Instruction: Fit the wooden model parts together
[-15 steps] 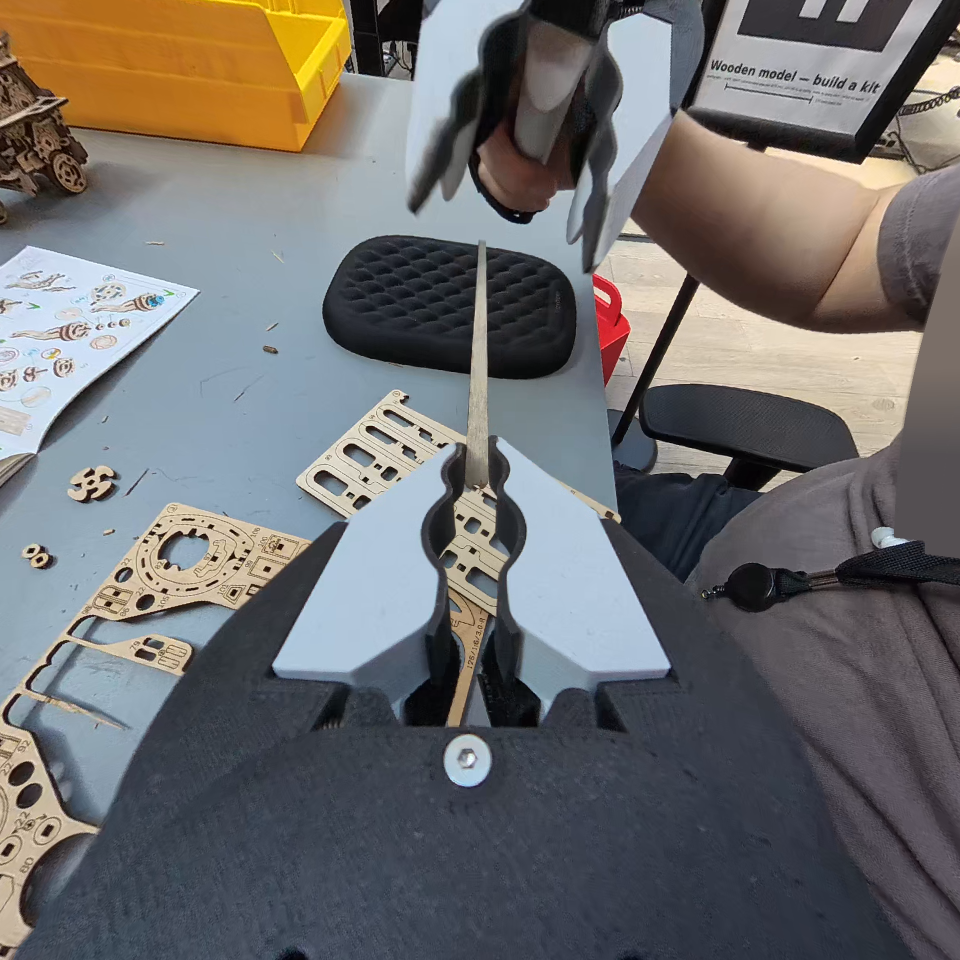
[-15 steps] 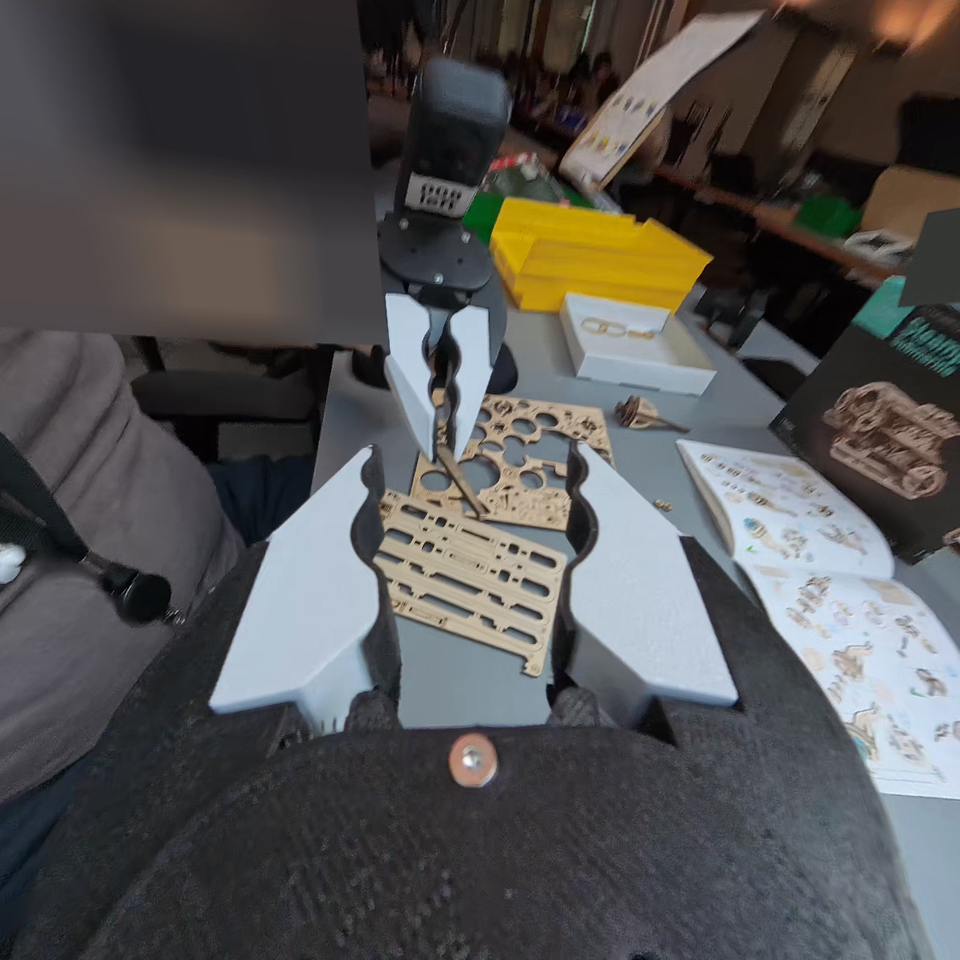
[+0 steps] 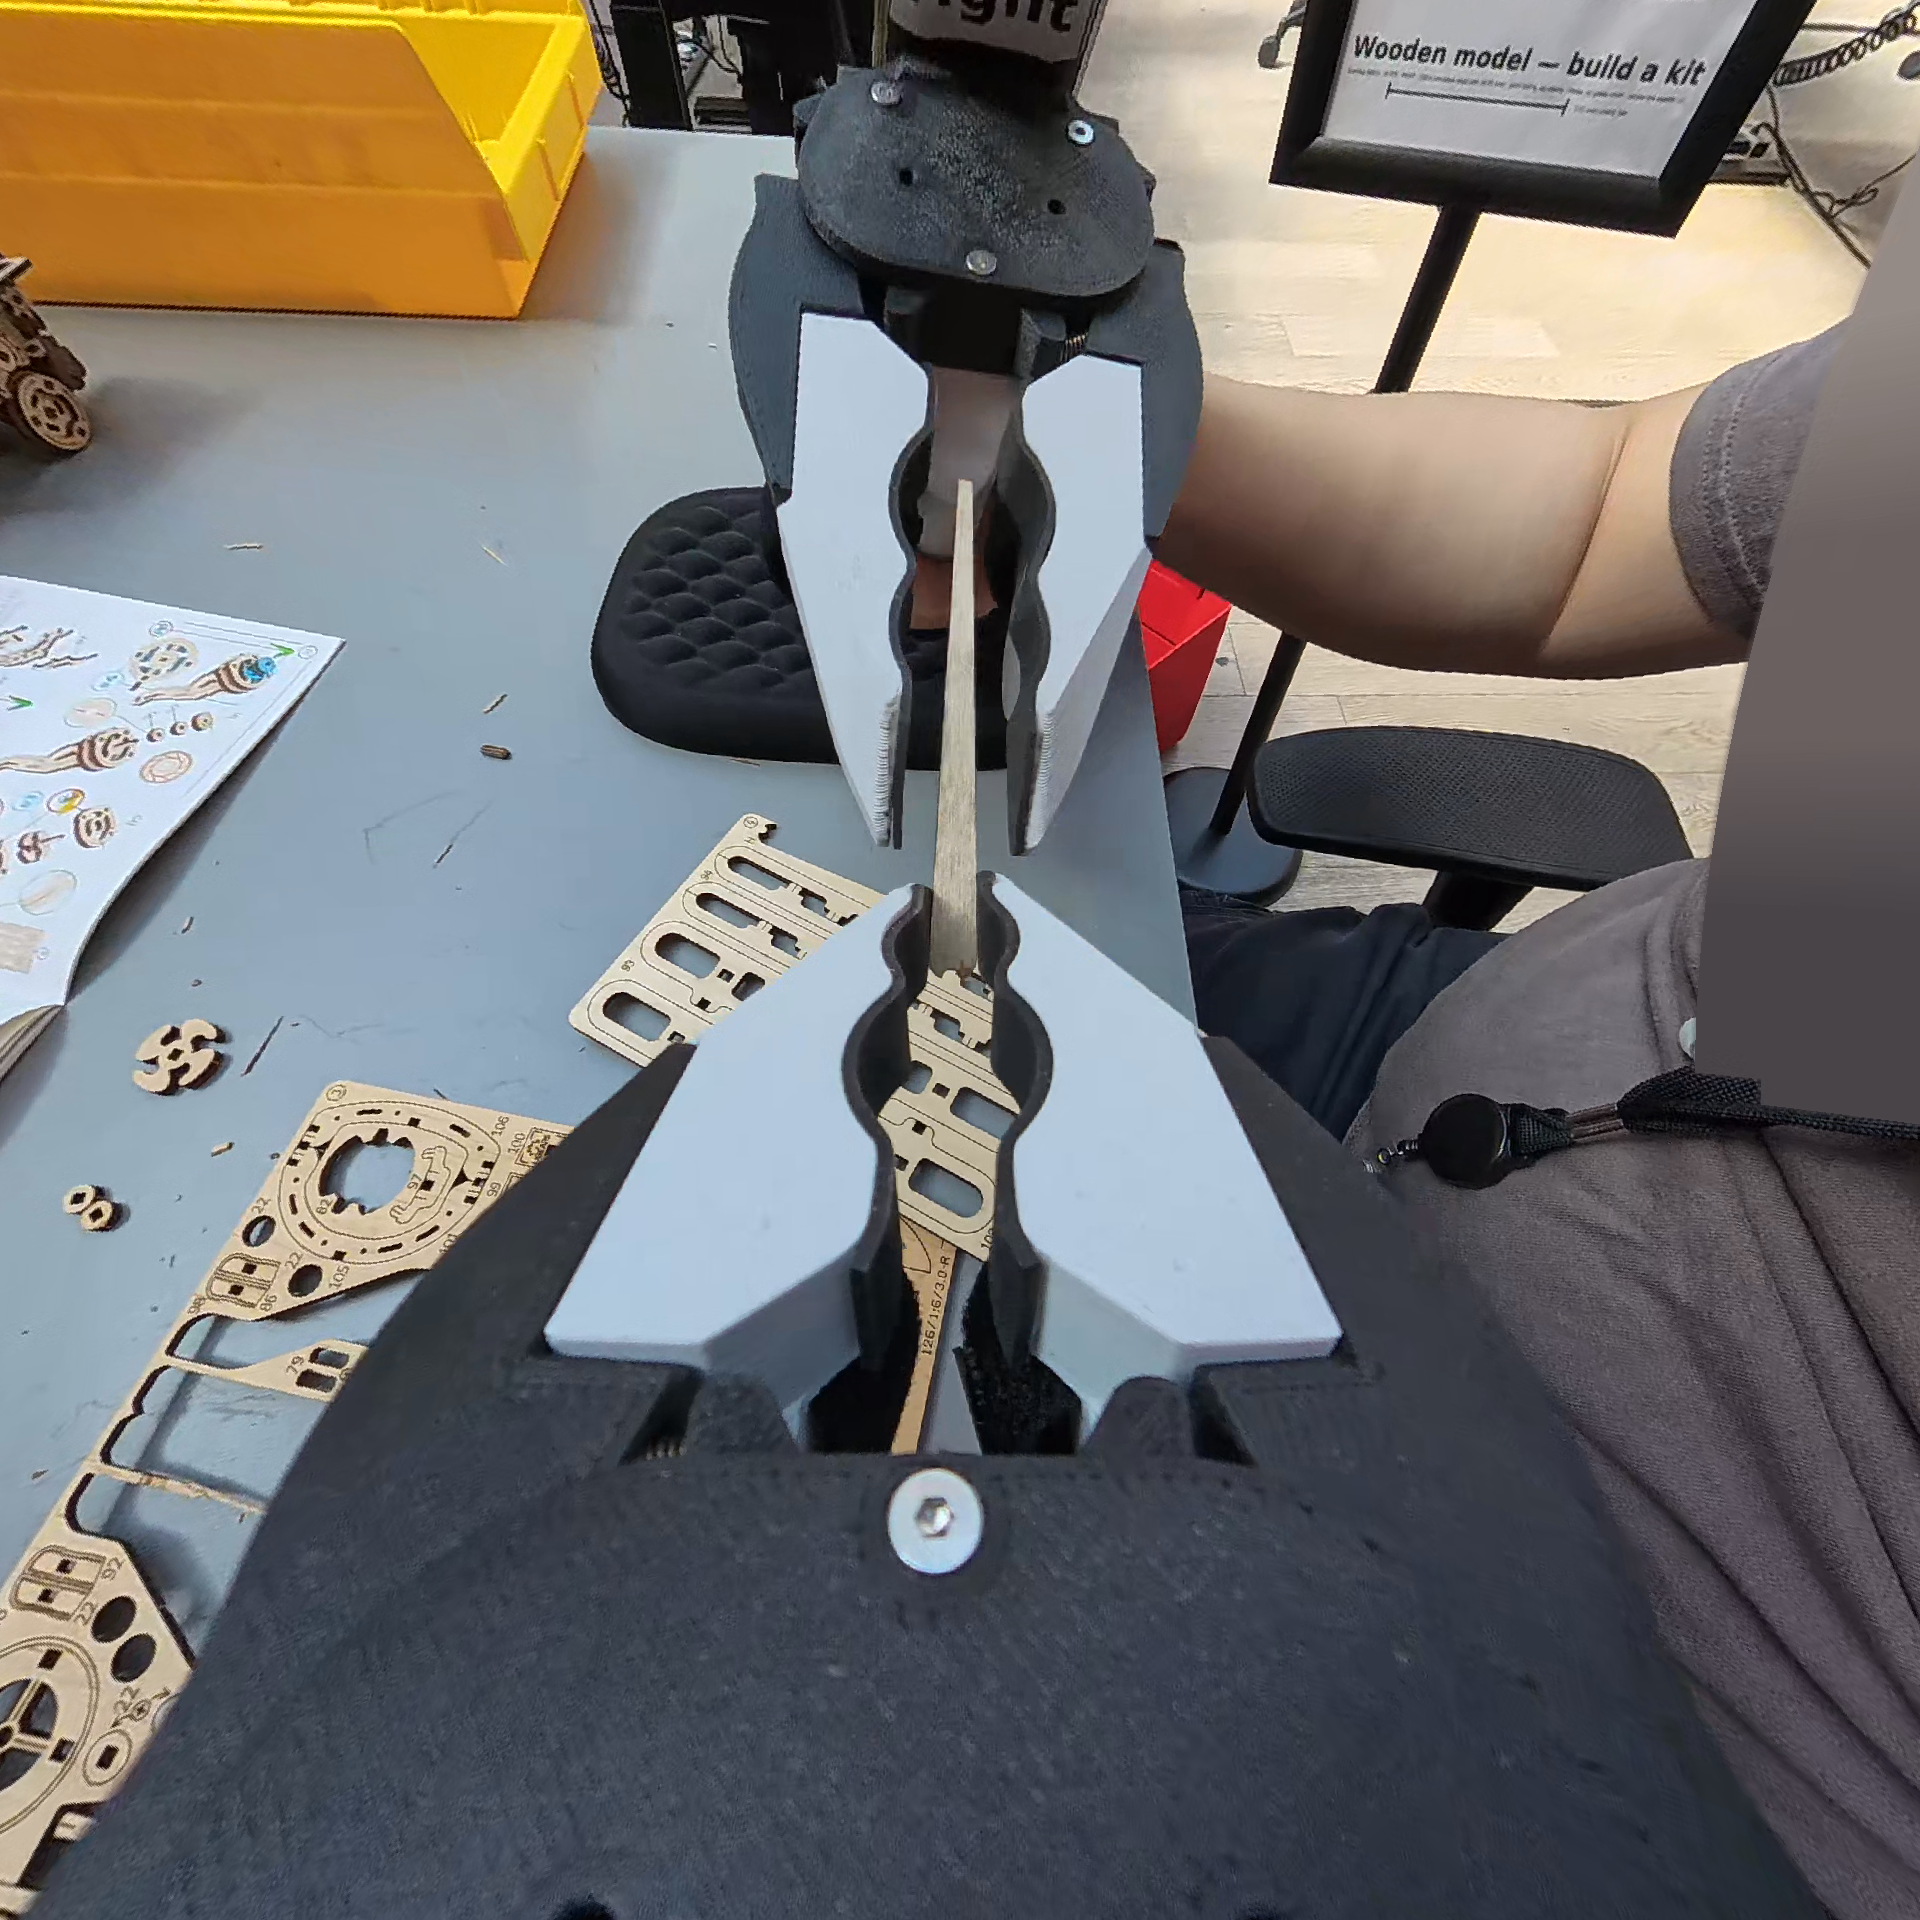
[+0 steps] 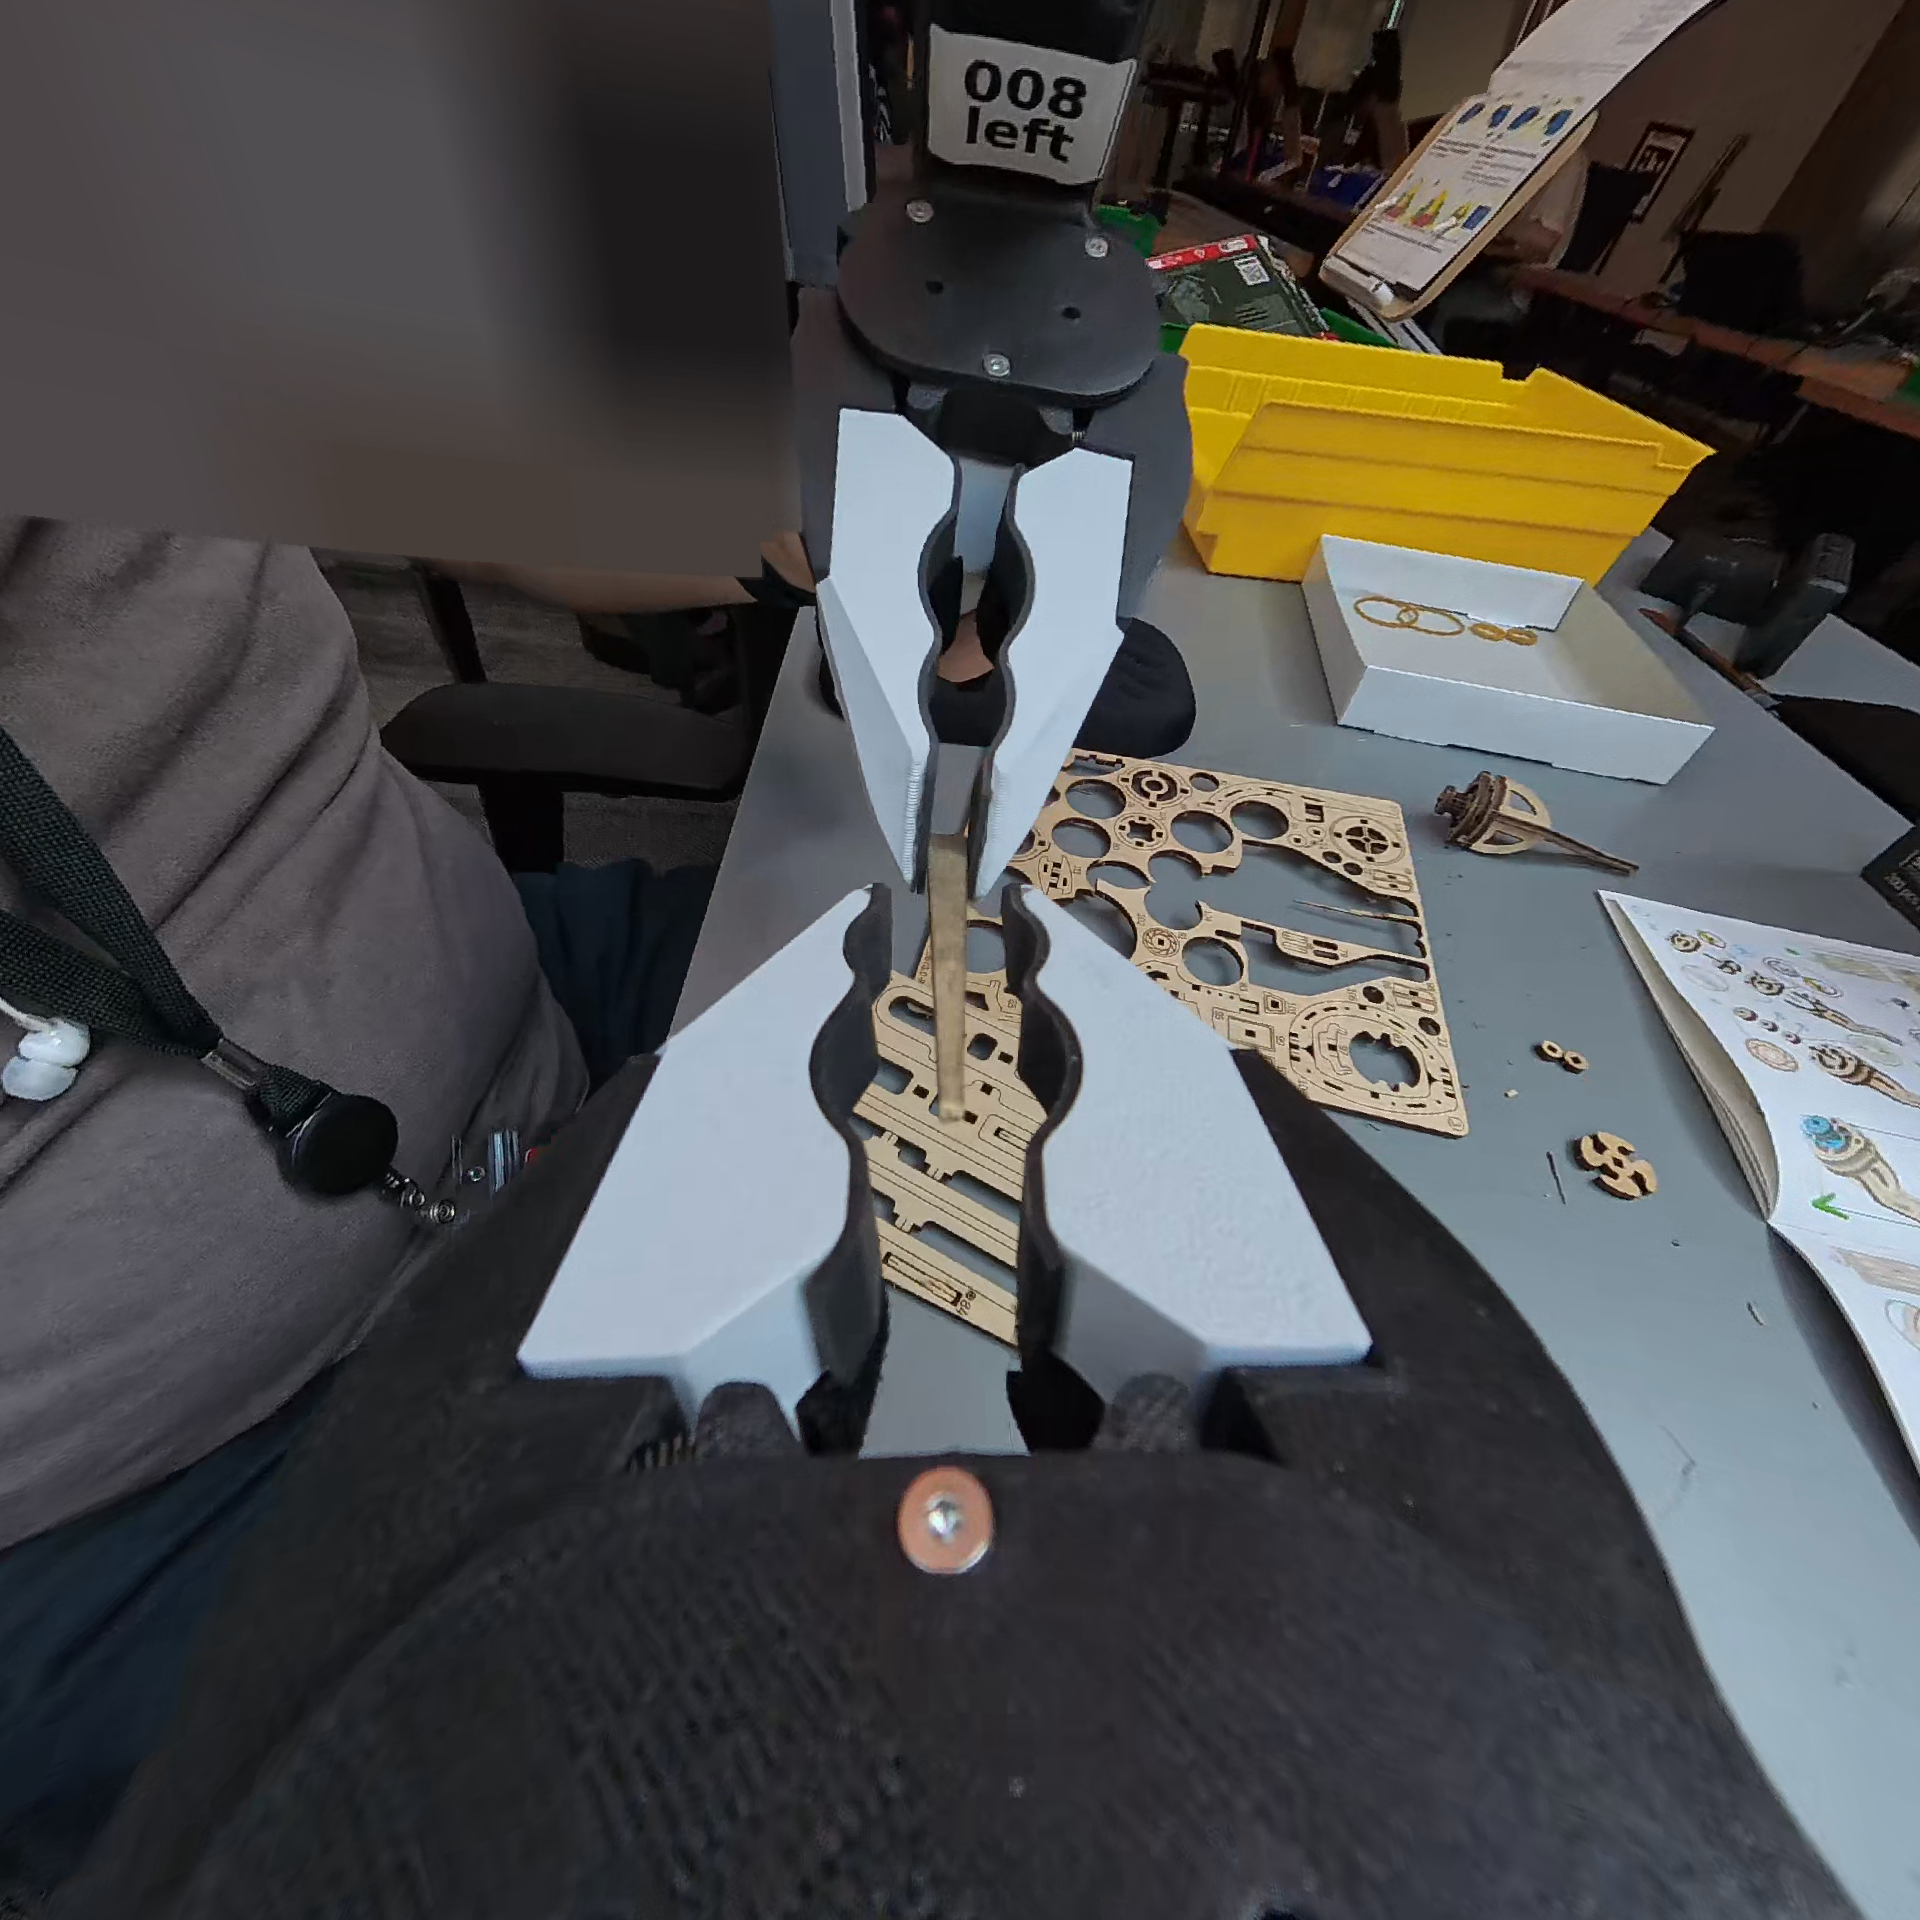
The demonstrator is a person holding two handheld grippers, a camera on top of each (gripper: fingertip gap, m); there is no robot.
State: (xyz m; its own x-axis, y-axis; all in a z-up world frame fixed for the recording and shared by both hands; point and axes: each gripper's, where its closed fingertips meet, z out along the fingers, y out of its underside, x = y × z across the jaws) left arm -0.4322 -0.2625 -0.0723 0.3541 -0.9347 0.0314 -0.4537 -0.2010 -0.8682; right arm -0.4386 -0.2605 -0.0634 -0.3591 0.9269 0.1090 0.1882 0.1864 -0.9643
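My left gripper (image 3: 954,902) is shut on a thin wooden piece (image 3: 956,727), seen edge-on and sticking out forward past its fingertips. My right gripper (image 3: 956,836) faces it head-on, with its jaws apart on either side of the piece and a gap on both sides. In the right wrist view the same wooden piece (image 4: 948,997) runs from the left gripper (image 4: 948,875) down between my right gripper's (image 4: 945,902) open fingers. Both grippers are held above a flat wooden parts sheet (image 3: 717,956) near the table's edge.
More parts sheets (image 4: 1278,935) and loose small wooden parts (image 3: 179,1058) lie on the grey table (image 3: 416,499). An instruction booklet (image 3: 114,748), a black pad (image 3: 707,644), yellow bins (image 3: 270,156), a white box (image 4: 1496,675) and a sign stand (image 3: 1558,94) are around. The person's body (image 3: 1662,1299) is close on one side.
The right gripper has come down from above and now sits level with the left one, its fingers narrowed around the wooden piece. The left gripper still holds the piece.
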